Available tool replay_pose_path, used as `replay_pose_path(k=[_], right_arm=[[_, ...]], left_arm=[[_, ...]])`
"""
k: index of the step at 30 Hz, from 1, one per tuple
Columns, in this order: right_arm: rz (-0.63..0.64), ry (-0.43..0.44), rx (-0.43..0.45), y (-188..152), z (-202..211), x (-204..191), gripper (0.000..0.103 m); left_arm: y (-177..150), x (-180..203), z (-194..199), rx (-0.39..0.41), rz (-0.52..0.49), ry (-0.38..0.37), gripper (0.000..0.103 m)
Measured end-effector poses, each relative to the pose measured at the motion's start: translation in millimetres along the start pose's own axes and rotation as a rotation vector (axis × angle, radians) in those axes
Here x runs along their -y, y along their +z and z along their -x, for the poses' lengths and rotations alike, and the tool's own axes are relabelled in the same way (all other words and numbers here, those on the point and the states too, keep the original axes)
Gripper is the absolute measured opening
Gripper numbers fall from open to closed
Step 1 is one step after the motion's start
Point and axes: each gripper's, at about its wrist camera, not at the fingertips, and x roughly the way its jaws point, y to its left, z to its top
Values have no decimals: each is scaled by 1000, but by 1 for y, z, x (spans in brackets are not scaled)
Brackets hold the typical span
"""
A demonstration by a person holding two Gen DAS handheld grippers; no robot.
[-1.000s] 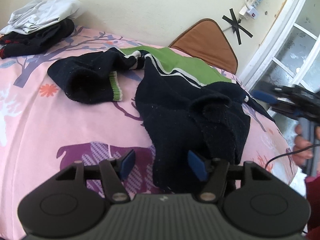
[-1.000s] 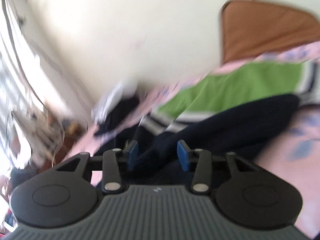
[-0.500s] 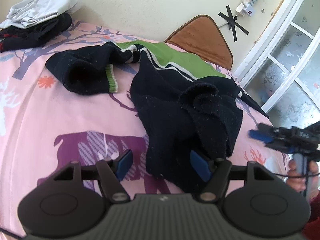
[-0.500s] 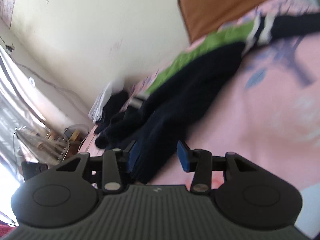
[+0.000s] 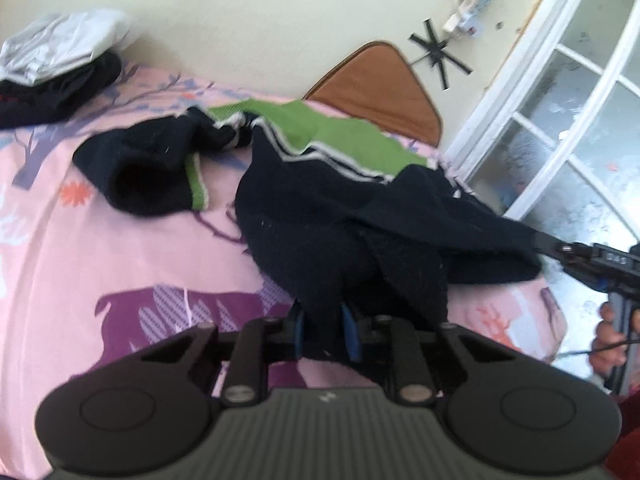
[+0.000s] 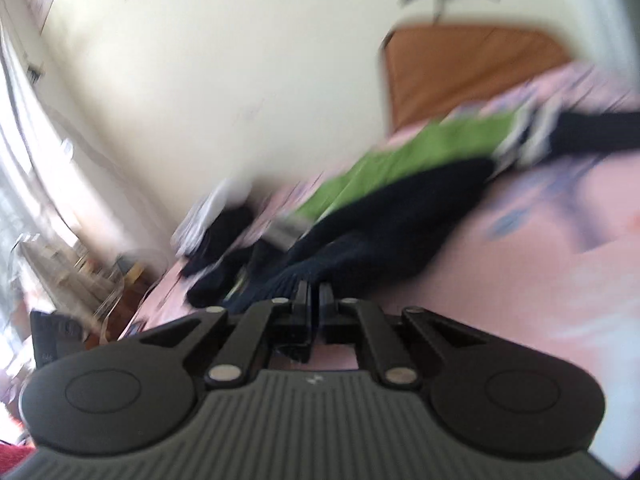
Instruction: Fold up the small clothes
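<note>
The left gripper (image 5: 322, 334) has just closed and now pinches the near hem of the dark sweater (image 5: 320, 220), cloth bunched between its blue pads. The right gripper (image 6: 314, 300) has also just closed, nipping the sweater's (image 6: 380, 232) ribbed edge at the bed's right side. The sweater, green at the top, lies rumpled across the pink bedsheet (image 5: 120, 248). No writing is readable. Open sheet spreads to the left; a clothes pile (image 5: 52, 76) sits in the far corner.
</note>
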Motion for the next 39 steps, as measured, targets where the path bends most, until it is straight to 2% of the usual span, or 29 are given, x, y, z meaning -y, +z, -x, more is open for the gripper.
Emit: replay_pose_path(k=[2,4,7,9,10,11,13,15,18,20,23,24,25,26,27,30,32,34,35,37,39], right_arm=[[14,-86,48,6,43,7,5],[46,-214,85,5,80,11,3],[-11,-386,75,1,117,35,3],[-38,-524,106,-4,128,48,9],[-38,-555,134,-6,131,51,10],[-45,-540,143,-8,127,54,13],[-80,-455,142,-11,114,56,27],[-83,-382,114,-11,92,54,49],[-54,-275,5,-17,50,46,53],[-53,-216,-63,-25,21,43,61],[-54,-168,-128,-40,-6,32,63],[-23,-162,-103,-45,-7,28,59],[22,-167,-119,-46,-11,21,47],[63,-181,-147,-46,-14,17,7],[72,-196,-165,-46,-14,14,7],[75,-207,-119,-41,11,14,7],[94,-270,-55,-33,35,15,7],[86,-344,-37,-29,52,24,7],[80,-392,-55,-30,53,32,7],[52,-427,-127,-36,47,44,8],[105,-500,-149,-38,40,40,13]], left_arm=[[0,3,5,8,-13,-22,19],[-3,6,6,10,-17,-33,19],[-9,8,0,-17,-21,-12,20],[-11,4,-5,-43,-6,-1,35],[-12,3,-6,-49,4,-5,38],[-13,1,-6,-52,10,-4,43],[-14,1,-2,-41,10,13,53],[-15,1,5,-17,0,30,67],[-18,1,15,13,5,55,84],[-20,-2,19,16,18,67,84],[-21,-7,22,10,43,69,84],[-21,-8,21,6,47,69,84],[-21,-8,21,2,48,70,84],[-20,-7,20,1,45,70,84],[-19,-7,19,0,42,67,84],[-19,-3,15,1,28,56,84],[-19,-1,12,-3,20,45,84],[-19,-1,8,-13,17,35,84],[-19,-1,5,-18,16,35,84],[-18,-3,2,-27,21,44,85],[-17,-5,6,-18,29,50,85]])
